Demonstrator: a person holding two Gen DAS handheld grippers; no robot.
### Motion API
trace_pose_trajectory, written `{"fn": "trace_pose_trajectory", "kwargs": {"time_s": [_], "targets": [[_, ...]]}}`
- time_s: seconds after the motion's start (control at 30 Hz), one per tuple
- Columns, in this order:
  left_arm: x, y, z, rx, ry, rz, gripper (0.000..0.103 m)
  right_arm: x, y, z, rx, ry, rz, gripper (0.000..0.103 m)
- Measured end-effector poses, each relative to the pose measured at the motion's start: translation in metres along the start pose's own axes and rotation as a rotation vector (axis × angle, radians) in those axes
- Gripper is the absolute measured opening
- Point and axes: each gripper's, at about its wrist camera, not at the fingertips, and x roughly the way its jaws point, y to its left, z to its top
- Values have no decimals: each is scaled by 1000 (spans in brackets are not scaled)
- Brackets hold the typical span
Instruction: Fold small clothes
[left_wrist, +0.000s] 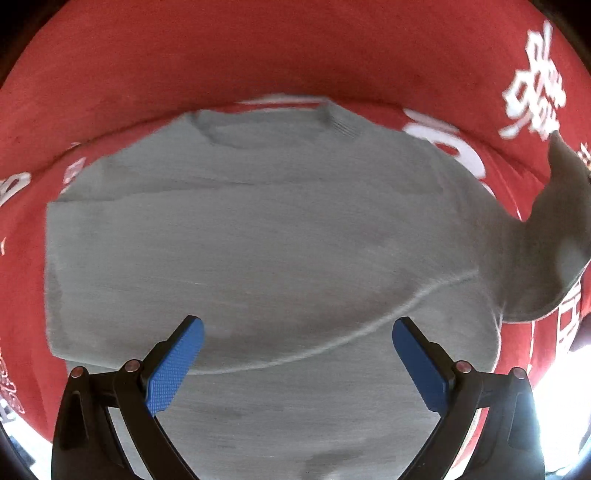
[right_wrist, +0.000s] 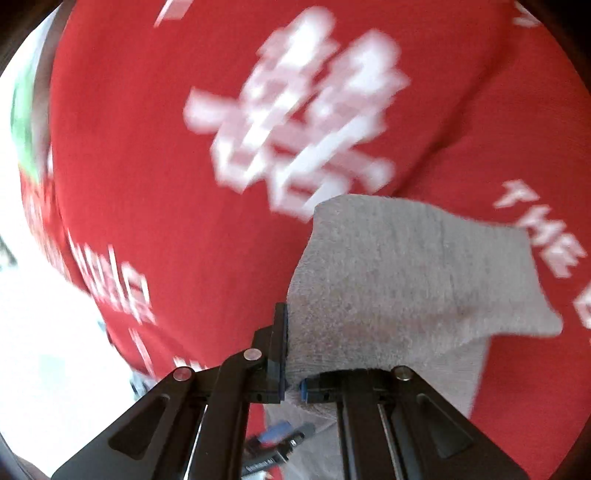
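While the grey sweater (left_wrist: 258, 240) lies spread on the red printed cloth (left_wrist: 258, 55), the left gripper (left_wrist: 297, 354) hangs above its body with jaws wide and empty, and the right gripper (right_wrist: 291, 384) is clamped on its lifted sleeve (right_wrist: 406, 277).

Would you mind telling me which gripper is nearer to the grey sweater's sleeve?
Right. The right gripper is shut on the sleeve, holding it raised above the red cloth. The left gripper hovers open over the sweater's body, away from that sleeve.
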Motion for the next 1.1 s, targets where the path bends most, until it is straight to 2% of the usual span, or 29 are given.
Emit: {"fn": "trace_pose_trajectory", "kwargs": {"time_s": [0.13, 0.2, 0.33, 0.47, 0.53, 0.6, 0.73, 0.77, 0.93, 0.97, 1.0, 1.03, 1.1], "targets": [[-8, 23, 4, -50, -32, 37, 102, 71, 31, -37, -87, 155, -41, 6], [-13, 34, 9, -65, -41, 50, 102, 103, 35, -59, -117, 226, -74, 6], [-23, 63, -3, -81, -35, 69, 102, 152, 31, -102, -156, 354, -188, 9], [-16, 73, -3, -85, -29, 70, 102, 173, 10, -126, -98, 405, -270, 9], [-22, 84, -10, -87, -23, 68, 102, 171, 3, -127, -42, 399, -260, 9], [-23, 86, -12, -85, -21, 67, 102, 165, -6, -128, 34, 383, -235, 15], [-29, 93, -19, -80, -22, 61, 102, 146, -3, -122, 67, 325, -205, 54], [-28, 93, -19, -83, -25, 59, 102, 139, -4, -118, 66, 303, -207, 56], [-35, 111, -27, -121, -31, 39, 102, 105, -16, -98, 174, 150, -215, 56], [-37, 114, -29, -128, -34, 36, 102, 103, -21, -94, 211, 121, -216, 51], [-39, 118, -30, -133, -37, 33, 102, 102, -23, -92, 227, 105, -214, 41], [-44, 123, -33, -137, -44, 30, 102, 102, -22, -89, 232, 97, -221, 10], [-50, 131, -37, -137, -53, 26, 102, 108, -8, -83, 176, 92, -236, 6]]}}
